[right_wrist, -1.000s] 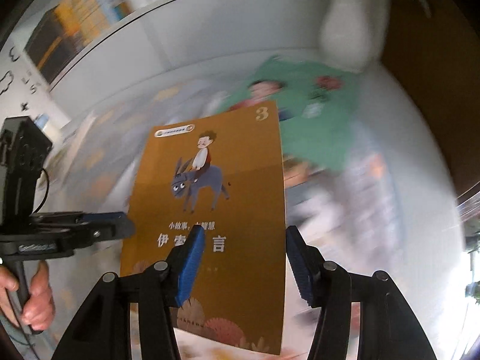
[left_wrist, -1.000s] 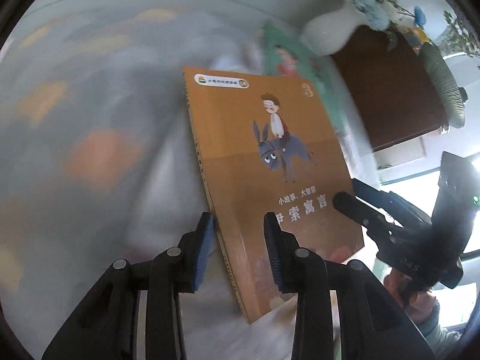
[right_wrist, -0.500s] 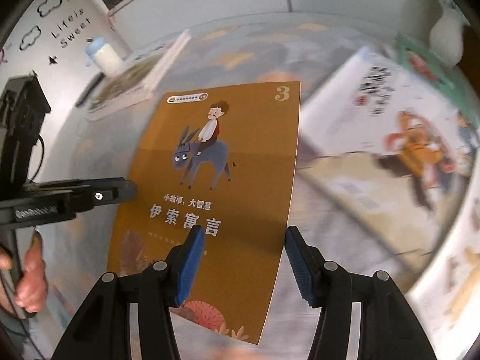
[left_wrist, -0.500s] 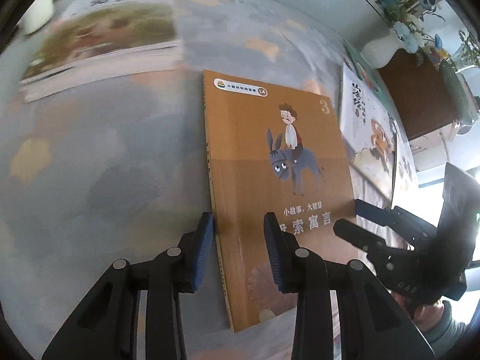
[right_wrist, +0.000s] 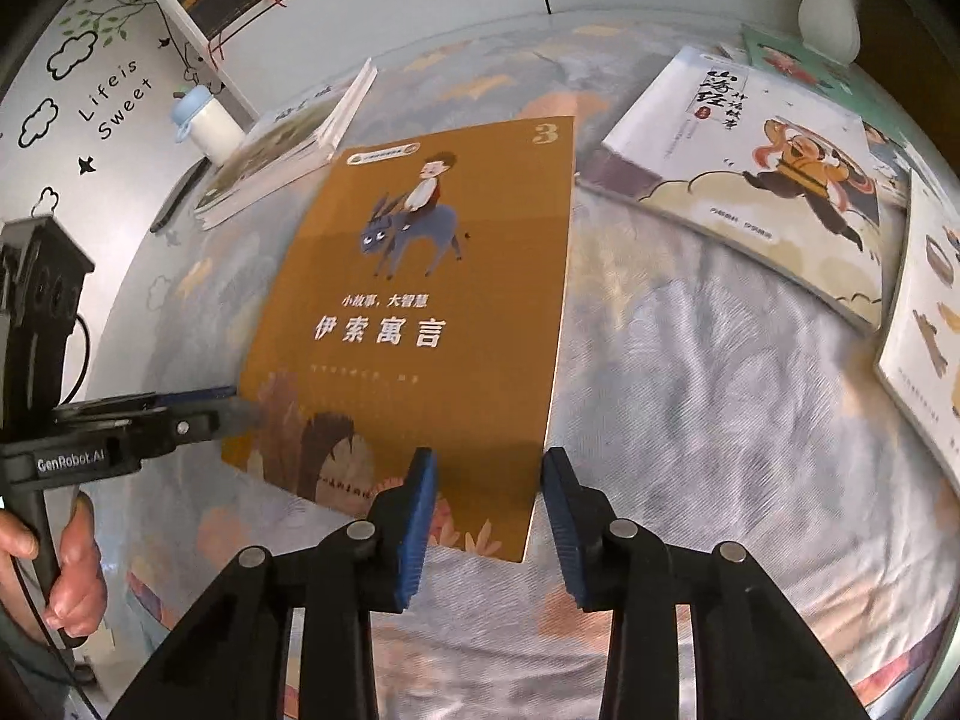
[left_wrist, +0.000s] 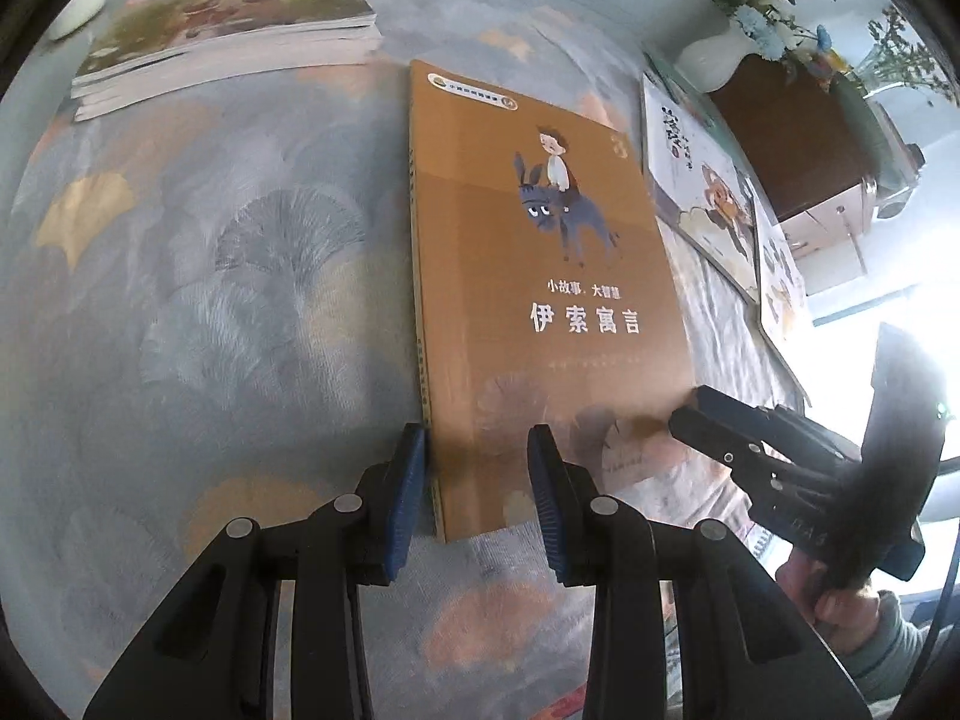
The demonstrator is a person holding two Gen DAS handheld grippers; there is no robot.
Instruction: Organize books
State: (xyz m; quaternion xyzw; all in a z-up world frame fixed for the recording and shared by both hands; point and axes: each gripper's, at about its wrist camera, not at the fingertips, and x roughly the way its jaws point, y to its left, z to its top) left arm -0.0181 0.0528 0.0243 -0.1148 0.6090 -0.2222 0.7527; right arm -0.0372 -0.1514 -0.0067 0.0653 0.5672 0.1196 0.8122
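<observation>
In the left wrist view, the left hand-held gripper [left_wrist: 477,492] has its two blue pads a moderate way apart, one on each side of the spine corner of the orange book [left_wrist: 540,276]. I cannot tell if the pads press it. The book is lifted over the worktop [left_wrist: 210,300], which has a blue leaf-pattern cloth. The right hand-held gripper [left_wrist: 690,414] touches the book's lower right edge. A stack of books [left_wrist: 228,30] lies near the far left corner, and a white picture book [left_wrist: 702,180] lies toward the right edge.

In the right wrist view, the right hand-held gripper [right_wrist: 489,504] is open by a similar gap around the near right corner of the orange book [right_wrist: 432,300]. Whether it grips is not clear. The left hand-held gripper [right_wrist: 240,414] meets the book's left edge. A white vase [right_wrist: 831,6] stands at the far right corner.
</observation>
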